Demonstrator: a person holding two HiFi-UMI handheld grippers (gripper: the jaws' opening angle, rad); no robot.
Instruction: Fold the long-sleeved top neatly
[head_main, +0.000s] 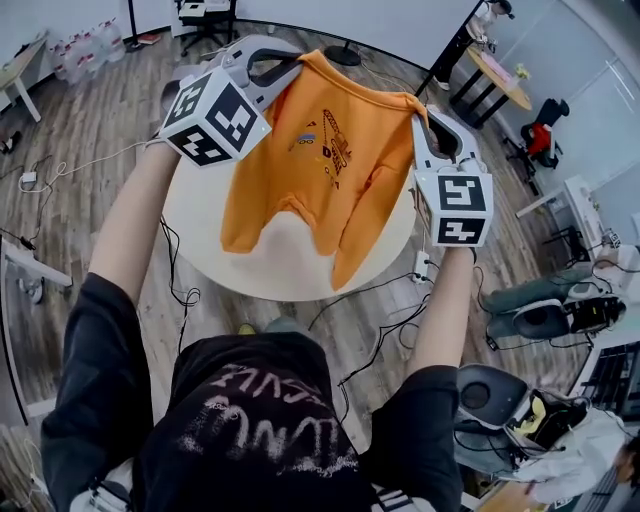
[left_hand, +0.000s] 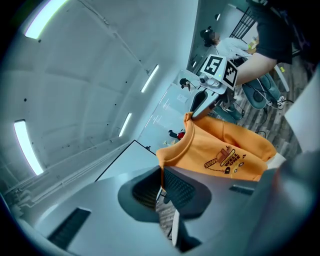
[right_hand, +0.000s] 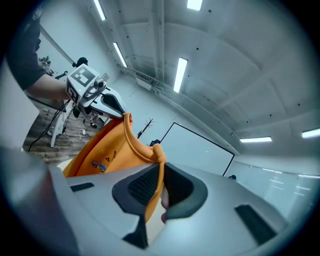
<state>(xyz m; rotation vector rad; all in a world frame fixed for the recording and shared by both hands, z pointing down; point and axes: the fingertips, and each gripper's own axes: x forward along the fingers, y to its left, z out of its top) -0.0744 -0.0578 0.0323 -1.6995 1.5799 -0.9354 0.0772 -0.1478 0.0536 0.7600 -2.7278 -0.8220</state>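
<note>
An orange long-sleeved top (head_main: 320, 165) with a small printed picture on its chest hangs in the air above a round white table (head_main: 205, 215), held up by its two shoulders. My left gripper (head_main: 298, 62) is shut on the left shoulder, and the cloth (left_hand: 210, 150) runs from between its black pads. My right gripper (head_main: 420, 108) is shut on the other shoulder, where the orange fabric (right_hand: 107, 147) is pinched between its pads. Both sleeves dangle down in front of the body. The left gripper (right_hand: 120, 109) shows in the right gripper view, the right gripper (left_hand: 192, 112) in the left one.
Cables (head_main: 375, 335) trail across the wooden floor under the table. Office chairs (head_main: 545, 315) stand at the right, a desk (head_main: 20, 70) at the far left, and a small table with a red chair (head_main: 545, 135) at the back right.
</note>
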